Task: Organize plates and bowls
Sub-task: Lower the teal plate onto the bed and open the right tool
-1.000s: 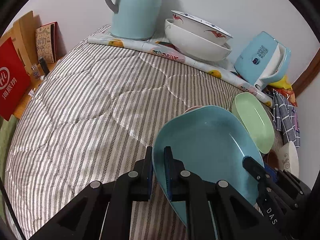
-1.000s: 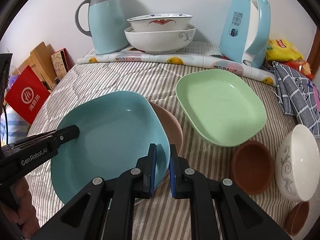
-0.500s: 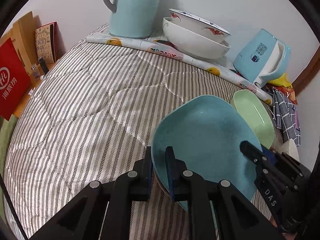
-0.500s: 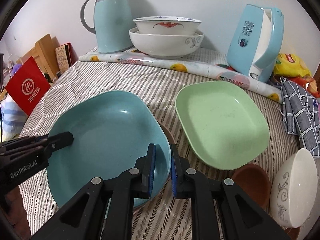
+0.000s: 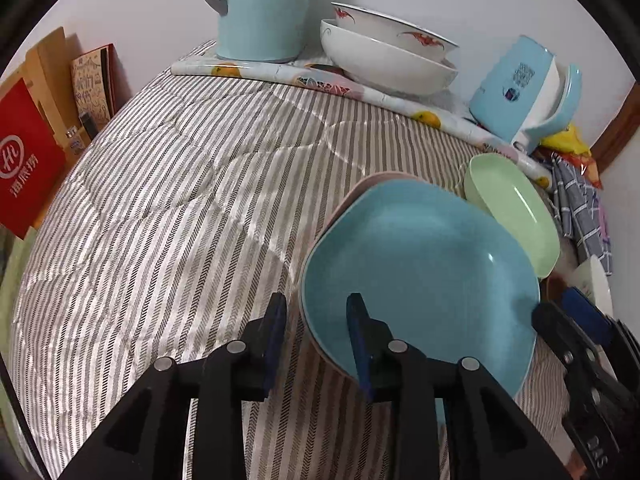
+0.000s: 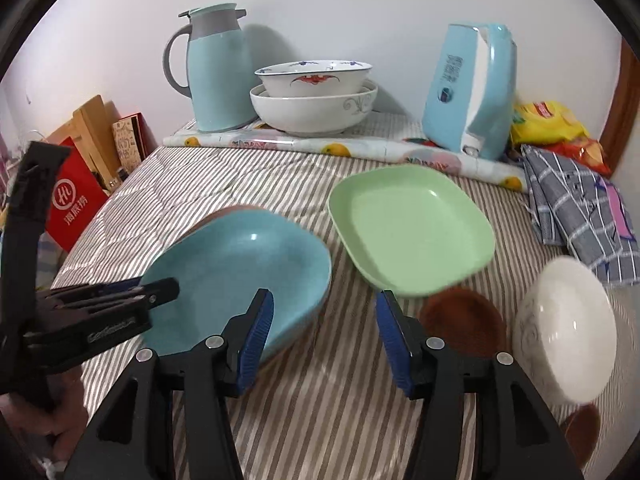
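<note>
Blue plate (image 5: pixel 420 264) lying flat on striped quilt (image 5: pixel 180 200), nested on a pink plate (image 5: pixel 362 188) whose rim peeks out at the far edge; squarish, one corner toward the left wrist camera, no clear long axis. Left gripper (image 5: pixel 318 320) jaws just been opening, now parted a little, straddling the near rim of the blue plate: inner pad over the plate's hollow, outer pad outside over the quilt, neither pressing. Right gripper (image 6: pixel 324 320) jaws just been opening, spread wider, nothing between them but quilt; left pad just beside the blue plate's edge. Green plate (image 6: pixel 408 228) flat, right of the blue one, apart from it. Right wrist view alone shows brown bowl (image 6: pixel 464 320) and white bowl (image 6: pixel 568 332) tipped on its side, near the right edge.
</note>
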The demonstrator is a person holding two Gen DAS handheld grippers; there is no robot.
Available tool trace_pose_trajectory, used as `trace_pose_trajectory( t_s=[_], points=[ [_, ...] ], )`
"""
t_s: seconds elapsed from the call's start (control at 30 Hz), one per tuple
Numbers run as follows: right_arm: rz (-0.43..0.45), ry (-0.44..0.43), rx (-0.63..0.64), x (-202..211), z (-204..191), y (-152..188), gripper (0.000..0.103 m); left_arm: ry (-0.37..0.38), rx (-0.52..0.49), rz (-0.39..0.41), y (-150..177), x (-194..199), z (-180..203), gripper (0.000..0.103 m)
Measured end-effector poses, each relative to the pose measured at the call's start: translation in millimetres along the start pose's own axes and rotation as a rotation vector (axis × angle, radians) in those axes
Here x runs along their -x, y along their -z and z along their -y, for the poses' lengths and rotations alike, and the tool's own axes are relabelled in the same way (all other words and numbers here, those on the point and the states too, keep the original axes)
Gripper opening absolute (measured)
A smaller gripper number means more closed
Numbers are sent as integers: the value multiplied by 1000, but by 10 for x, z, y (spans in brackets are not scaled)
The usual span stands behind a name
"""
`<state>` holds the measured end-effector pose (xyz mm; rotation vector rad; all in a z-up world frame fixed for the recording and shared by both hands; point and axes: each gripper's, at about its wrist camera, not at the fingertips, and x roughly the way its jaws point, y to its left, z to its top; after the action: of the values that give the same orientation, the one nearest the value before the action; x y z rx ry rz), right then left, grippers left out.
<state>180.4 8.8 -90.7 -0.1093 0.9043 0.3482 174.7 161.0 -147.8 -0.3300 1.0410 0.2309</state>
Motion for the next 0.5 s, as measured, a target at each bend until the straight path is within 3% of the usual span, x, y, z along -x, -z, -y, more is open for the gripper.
trace_pose_trajectory(
  t_s=[0.17, 0.37, 0.5],
  points=[
    [-21, -13, -32, 100, 46, 176, 54, 4, 1, 32, 12, 160, -3, 45],
    [-39, -4, -53, 225, 53, 325, 54, 6, -32, 92, 12, 425, 66, 48],
    [-12, 57, -63, 371, 109, 366, 54, 16, -55, 130, 19, 571, 158, 48]
  ],
)
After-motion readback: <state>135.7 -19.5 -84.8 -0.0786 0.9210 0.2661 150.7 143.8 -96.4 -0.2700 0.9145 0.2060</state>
